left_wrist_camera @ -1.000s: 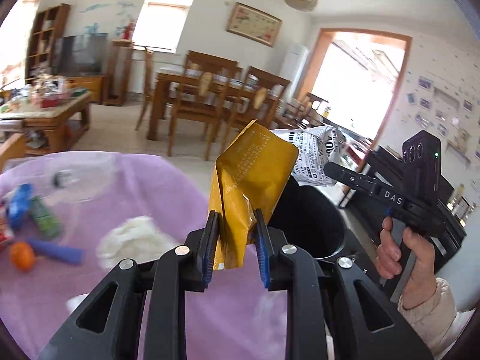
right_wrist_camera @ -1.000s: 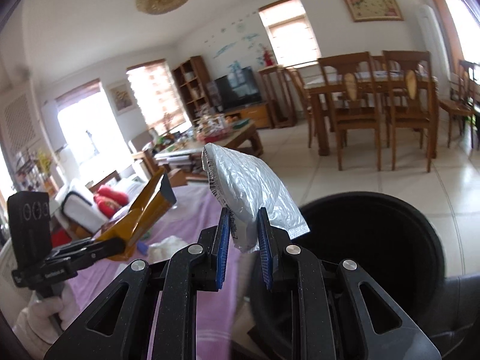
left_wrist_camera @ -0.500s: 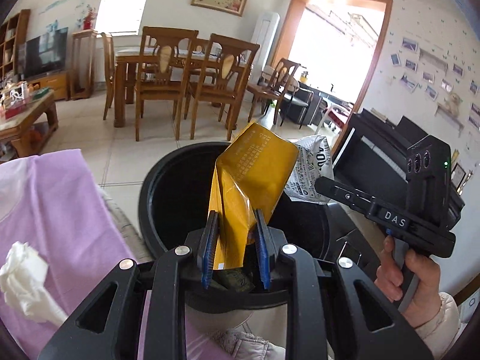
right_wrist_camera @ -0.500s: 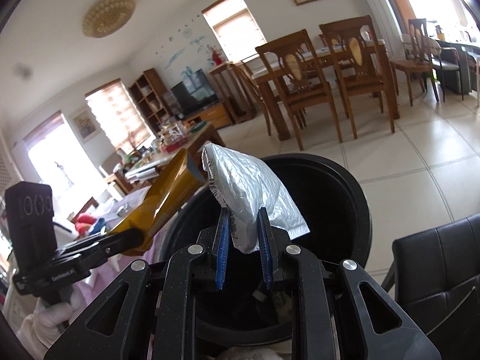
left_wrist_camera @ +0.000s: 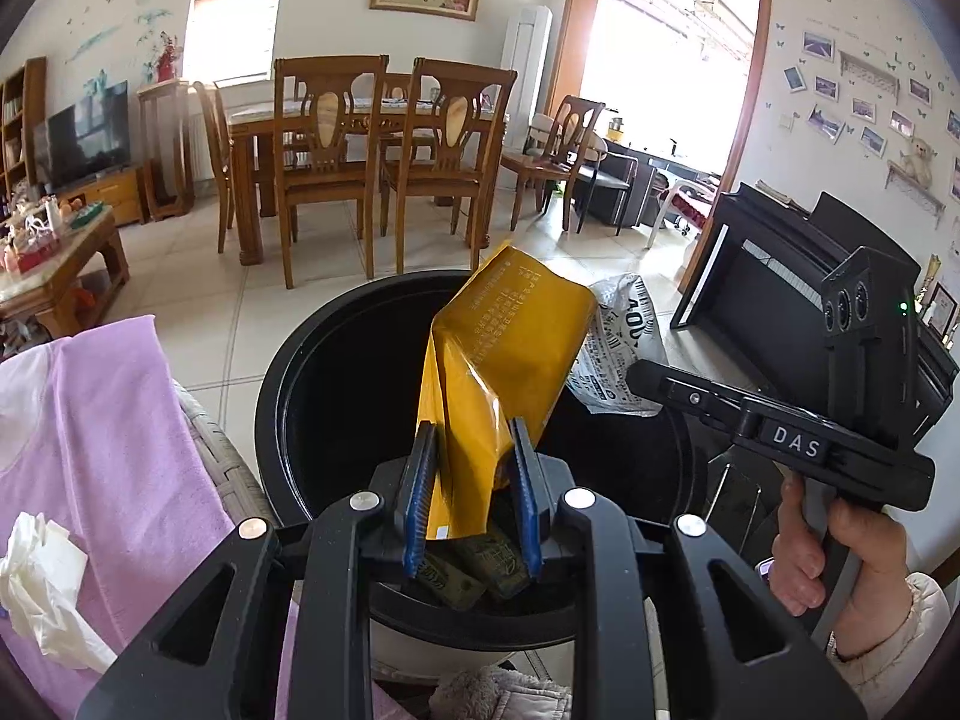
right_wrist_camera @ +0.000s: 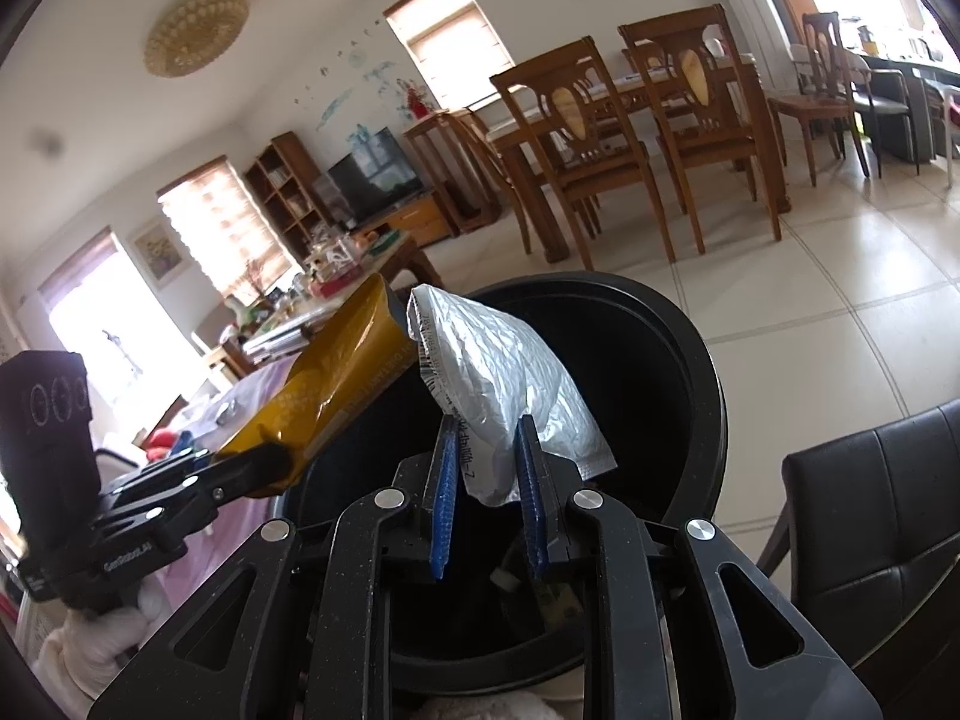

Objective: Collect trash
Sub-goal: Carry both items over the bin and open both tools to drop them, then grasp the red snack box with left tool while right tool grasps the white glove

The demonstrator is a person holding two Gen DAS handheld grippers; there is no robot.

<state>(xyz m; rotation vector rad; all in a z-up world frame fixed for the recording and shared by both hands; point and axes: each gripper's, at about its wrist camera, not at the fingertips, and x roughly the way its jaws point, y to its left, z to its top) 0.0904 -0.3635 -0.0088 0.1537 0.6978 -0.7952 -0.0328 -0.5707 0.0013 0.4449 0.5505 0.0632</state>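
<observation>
My left gripper [left_wrist_camera: 471, 453] holds a yellow snack bag [left_wrist_camera: 501, 360] over the open black trash bin [left_wrist_camera: 288, 372]; its jaws stand a little apart around the bag. My right gripper [right_wrist_camera: 486, 456] holds a silver foil bag [right_wrist_camera: 510, 372] over the same bin [right_wrist_camera: 690, 360], jaws slightly apart, the bag still between them. The silver bag [left_wrist_camera: 624, 330] also shows in the left wrist view beside the yellow one. Some wrappers [left_wrist_camera: 474, 570] lie inside the bin.
A purple-covered table [left_wrist_camera: 120, 432] with a crumpled white tissue [left_wrist_camera: 42, 588] is at the left of the bin. A black leather seat [right_wrist_camera: 870, 516] stands right of the bin. Dining chairs [left_wrist_camera: 327, 162] and a coffee table [left_wrist_camera: 54, 276] stand farther off.
Both grippers have moved from over the purple table to above the bin. Their jaws have widened slightly around the bags, which hang lower.
</observation>
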